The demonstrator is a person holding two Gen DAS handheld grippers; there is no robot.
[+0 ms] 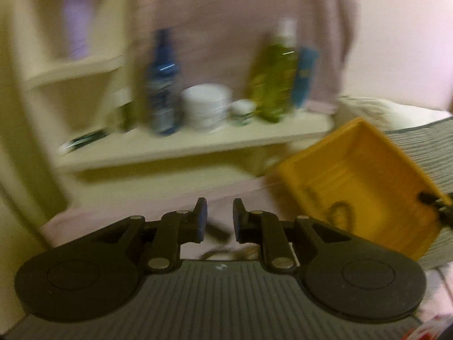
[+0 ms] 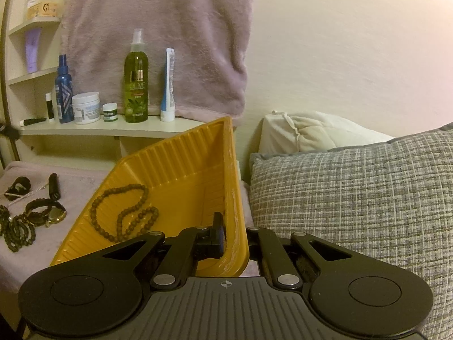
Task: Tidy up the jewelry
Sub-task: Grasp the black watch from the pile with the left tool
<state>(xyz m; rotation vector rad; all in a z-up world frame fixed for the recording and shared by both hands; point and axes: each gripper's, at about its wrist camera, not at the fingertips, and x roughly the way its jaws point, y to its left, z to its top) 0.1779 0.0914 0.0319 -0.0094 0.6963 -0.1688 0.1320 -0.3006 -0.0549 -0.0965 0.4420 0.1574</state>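
Observation:
A yellow ribbed tray (image 2: 175, 170) is tilted up above the pink bed cover, with a brown bead necklace (image 2: 124, 212) lying inside it. My right gripper (image 2: 235, 235) is shut on the tray's near right rim, one pad inside the wall and the other hidden behind it. Left of the tray, a gold watch (image 2: 55, 212), dark beaded bracelets (image 2: 17, 232) and a black tube (image 2: 53, 189) lie on the cover. In the blurred left wrist view, my left gripper (image 1: 219, 221) stands slightly open with nothing between its pads, left of the tray (image 1: 354, 170) and the necklace (image 1: 339, 212).
A cream shelf (image 2: 93, 129) at the back carries a green spray bottle (image 2: 136, 85), a blue bottle (image 2: 64, 90), a white jar (image 2: 86, 107) and a tube (image 2: 168, 85). A pink towel (image 2: 158, 34) hangs behind it. A grey pillow (image 2: 354, 198) and a white pillow (image 2: 311, 133) lie to the right.

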